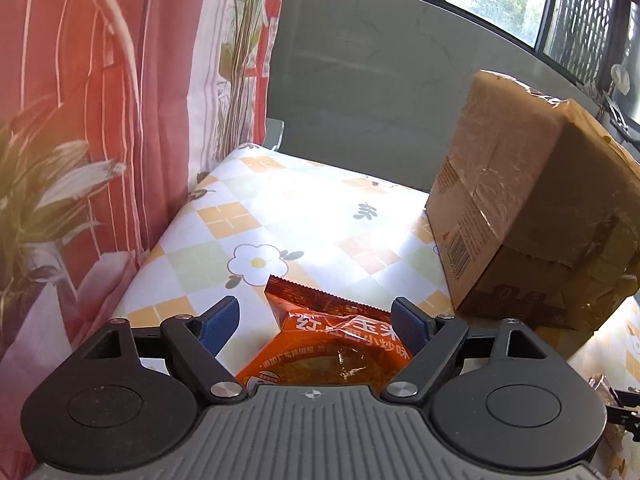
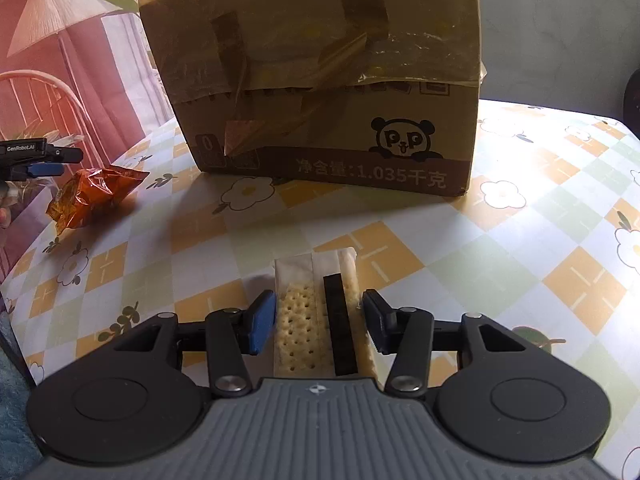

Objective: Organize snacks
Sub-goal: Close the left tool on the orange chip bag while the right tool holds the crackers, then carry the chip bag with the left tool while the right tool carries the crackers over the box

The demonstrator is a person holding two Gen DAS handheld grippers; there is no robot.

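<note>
An orange snack packet [image 1: 332, 336] lies on the table between the blue pads of my left gripper [image 1: 316, 324]; the jaws stand apart, with a gap at the left pad, while the right pad looks close to the packet. The packet also shows in the right wrist view [image 2: 94, 198], with the left gripper [image 2: 38, 162] above it. My right gripper [image 2: 320, 318] has its pads on either side of a clear cracker pack [image 2: 316, 312] with a black stripe; the pads sit at its sides with small gaps.
A taped brown cardboard box [image 2: 320, 76] with a panda logo stands at the table's middle back; it also shows in the left wrist view [image 1: 532, 200]. The table has a flowered checked cloth [image 2: 520, 260]. A red patterned curtain [image 1: 100, 120] hangs along the left edge.
</note>
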